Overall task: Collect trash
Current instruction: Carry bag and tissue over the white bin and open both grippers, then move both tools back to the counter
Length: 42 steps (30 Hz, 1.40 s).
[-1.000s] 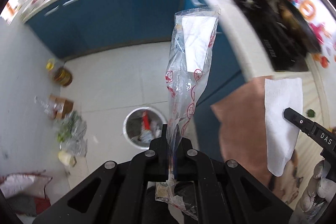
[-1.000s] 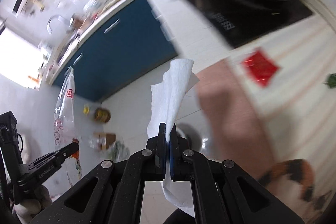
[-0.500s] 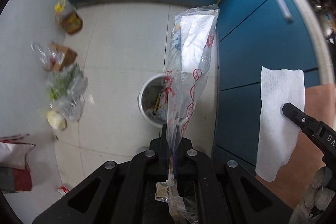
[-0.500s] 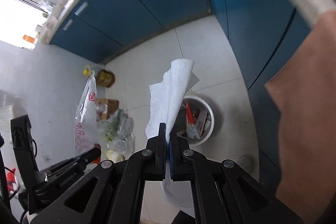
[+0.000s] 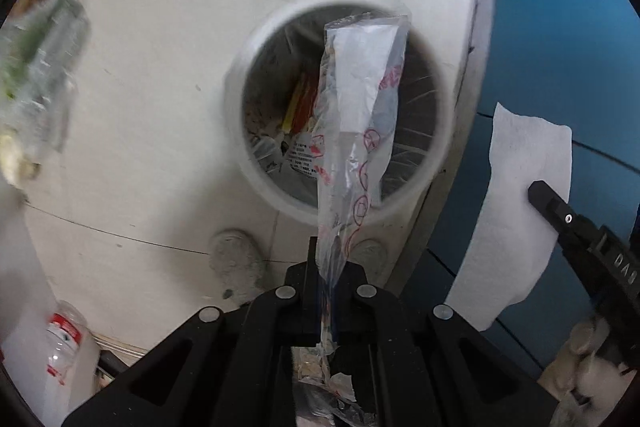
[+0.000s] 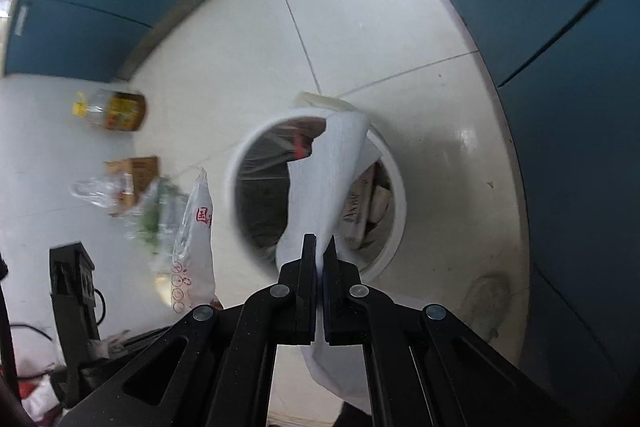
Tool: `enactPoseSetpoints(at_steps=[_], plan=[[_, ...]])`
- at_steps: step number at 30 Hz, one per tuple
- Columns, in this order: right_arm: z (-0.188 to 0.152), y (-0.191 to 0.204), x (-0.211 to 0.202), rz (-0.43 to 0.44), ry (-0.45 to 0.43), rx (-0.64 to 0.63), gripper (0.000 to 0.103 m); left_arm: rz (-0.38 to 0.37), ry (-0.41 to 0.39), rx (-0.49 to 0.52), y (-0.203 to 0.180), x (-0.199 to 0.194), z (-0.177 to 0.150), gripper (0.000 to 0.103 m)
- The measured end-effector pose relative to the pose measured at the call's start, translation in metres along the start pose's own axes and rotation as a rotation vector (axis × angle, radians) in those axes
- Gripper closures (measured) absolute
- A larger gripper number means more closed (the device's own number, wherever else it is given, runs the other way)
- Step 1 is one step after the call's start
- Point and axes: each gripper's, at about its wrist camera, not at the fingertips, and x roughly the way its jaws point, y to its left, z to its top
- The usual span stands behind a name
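My left gripper (image 5: 327, 261) is shut on a clear plastic bag with red print (image 5: 360, 115) and holds it over the round white trash bin (image 5: 248, 167) on the floor. My right gripper (image 6: 319, 247) is shut on a white paper towel (image 6: 324, 187), which hangs over the same bin (image 6: 396, 227). The bin holds wrappers and paper. The towel (image 5: 516, 211) and right gripper also show at the right of the left wrist view; the bag (image 6: 196, 239) shows at the left of the right wrist view.
Blue cabinets (image 6: 560, 27) stand close to the right of the bin. On the tiled floor to the left lie an oil bottle (image 6: 116, 111), a cardboard box (image 6: 134, 169), plastic bags with greens (image 6: 156, 211), and a plastic bottle (image 5: 64, 343).
Both grippers have tilted down and moved closer to the trash bin, each still holding its item. The counter has left view; the bin now fills the middle of both views.
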Motion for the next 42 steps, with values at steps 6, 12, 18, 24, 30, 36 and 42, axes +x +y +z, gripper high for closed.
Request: enactPoseSetpoints(at_steps=[6,12,18,24,30,36,42], plan=[[0.025,-0.012,0.082,-0.067,0.021,-0.022,0.101,0.031,0.062,0.012,0.008,0.054,0.049,0.102],[0.046,-0.013,0.127,-0.11,0.118,-0.054,0.097,0.103,0.025,0.021,0.013,0.05,0.056,0.091],[0.041,-0.014,0.099,-0.097,0.083,-0.071,0.039,0.181,-0.071,0.042,0.019,0.019,0.037,0.0],[0.024,0.002,0.036,-0.204,-0.001,-0.161,0.006,0.279,-0.199,0.05,0.013,-0.026,0.005,0.0],[-0.012,0.027,-0.028,-0.279,-0.048,-0.27,0.0,0.361,-0.334,0.063,0.001,-0.081,-0.042,0.0],[-0.047,0.053,-0.113,-0.274,-0.098,-0.309,0.0,0.366,-0.432,0.062,-0.028,-0.159,-0.103,0.0],[-0.082,0.085,-0.229,-0.26,-0.2,-0.351,0.0,0.34,-0.531,0.07,-0.057,-0.244,-0.165,0.0]])
